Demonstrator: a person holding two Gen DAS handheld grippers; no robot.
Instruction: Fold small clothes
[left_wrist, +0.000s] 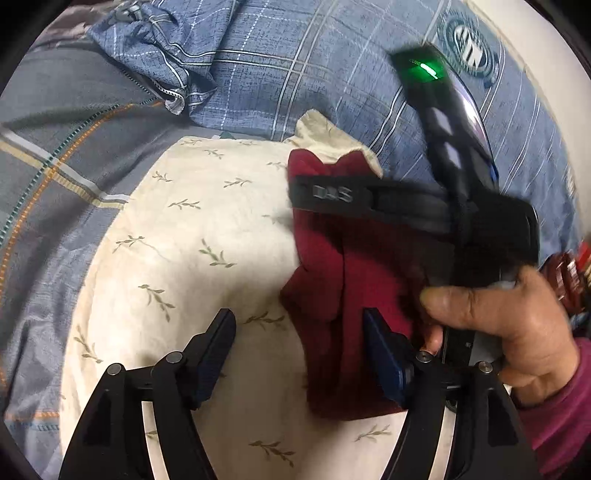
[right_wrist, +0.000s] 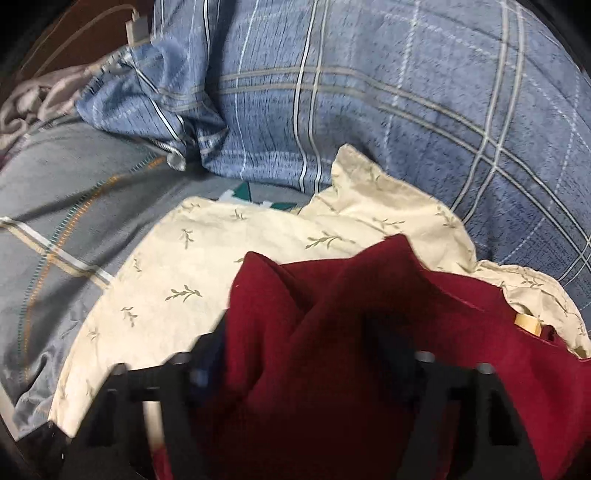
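Nearest the left wrist camera, your left gripper (left_wrist: 299, 332) stands wide apart, its left finger over the cream leaf-print cloth (left_wrist: 192, 229) and its right finger at the near edge of the dark red garment (left_wrist: 332, 280), gripping nothing. Just right of it, your right hand (left_wrist: 495, 325) clasps the handle of the right gripper (left_wrist: 369, 201), whose black body stretches leftward across the red garment, a green light glowing on its far end. From the right wrist camera, the red garment (right_wrist: 332, 332) is bunched up and draped over that gripper's blurred fingers (right_wrist: 391, 343); you cannot tell from either view whether they are pinched together or spread. The garment lies on the right half of the cream cloth (right_wrist: 177, 280). Beyond it, a grey striped sheet (left_wrist: 62, 155) spreads left, and a rumpled blue checked quilt (right_wrist: 369, 110) fills the far side.
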